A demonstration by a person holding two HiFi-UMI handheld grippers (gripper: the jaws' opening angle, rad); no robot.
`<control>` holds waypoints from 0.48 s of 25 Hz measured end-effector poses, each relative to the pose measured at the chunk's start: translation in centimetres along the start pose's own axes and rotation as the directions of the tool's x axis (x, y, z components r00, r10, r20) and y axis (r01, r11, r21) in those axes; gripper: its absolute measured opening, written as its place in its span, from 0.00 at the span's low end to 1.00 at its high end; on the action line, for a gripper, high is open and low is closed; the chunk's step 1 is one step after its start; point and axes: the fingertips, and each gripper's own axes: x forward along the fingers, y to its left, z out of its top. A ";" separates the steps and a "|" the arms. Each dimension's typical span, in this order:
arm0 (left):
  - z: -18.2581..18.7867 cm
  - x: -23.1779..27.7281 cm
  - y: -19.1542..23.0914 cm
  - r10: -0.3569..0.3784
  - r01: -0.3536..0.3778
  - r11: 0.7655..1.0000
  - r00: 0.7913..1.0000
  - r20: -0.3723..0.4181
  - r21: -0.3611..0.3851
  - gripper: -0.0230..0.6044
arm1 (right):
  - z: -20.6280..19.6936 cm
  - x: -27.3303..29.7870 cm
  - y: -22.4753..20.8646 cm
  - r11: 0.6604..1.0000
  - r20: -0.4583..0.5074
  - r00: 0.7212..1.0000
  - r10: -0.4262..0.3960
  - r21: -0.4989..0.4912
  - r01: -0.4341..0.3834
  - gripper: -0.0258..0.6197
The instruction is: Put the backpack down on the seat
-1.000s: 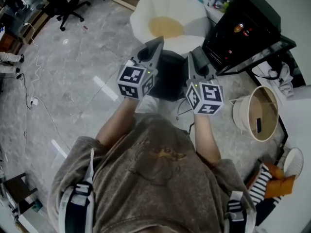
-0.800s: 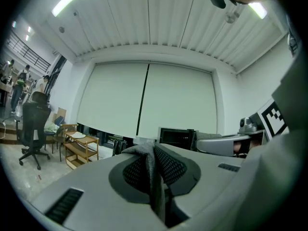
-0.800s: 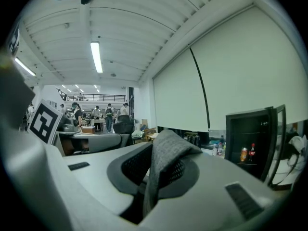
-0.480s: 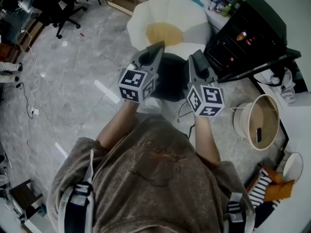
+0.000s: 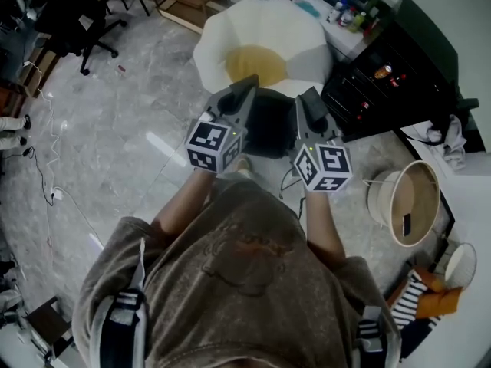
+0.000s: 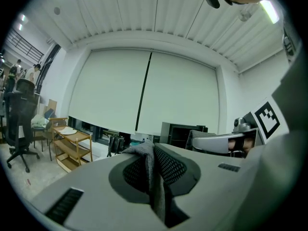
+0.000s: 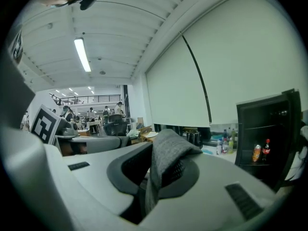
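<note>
Both grippers have carried the backpack [image 5: 268, 121] closer to the chair [image 5: 219, 41] than a second ago. On the left, the left gripper [image 5: 242, 89] is clamped almost closed on a grey strap [image 6: 153, 172]. The black backpack hangs between the two, just short of the yellow seat [image 5: 257, 64]. The right gripper [image 5: 311, 100] pinches a second strap [image 7: 166, 165] just as tightly. This looks like the carrying step; next, reach out over the seat, lower the backpack, then let go.
</note>
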 end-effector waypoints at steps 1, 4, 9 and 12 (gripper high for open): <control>0.0 0.6 0.6 -0.007 0.007 1.000 1.000 0.002 0.003 0.08 | 0.0 0.7 -0.2 1.000 0.003 1.000 -0.003 0.003 0.003 0.09; -0.1 2.4 2.1 -0.027 0.027 1.000 1.000 -0.013 0.000 0.08 | 0.0 2.7 -0.9 1.000 0.004 1.000 -0.011 0.015 0.011 0.09; 0.2 5.6 3.8 -0.043 0.043 0.999 0.999 -0.031 -0.011 0.08 | 0.4 5.5 -2.5 1.000 -0.012 1.000 -0.023 0.017 0.023 0.09; 0.5 7.3 5.0 -0.049 0.048 0.999 0.998 -0.038 -0.015 0.08 | 0.8 7.3 -3.3 1.000 -0.016 1.000 -0.026 0.008 0.026 0.09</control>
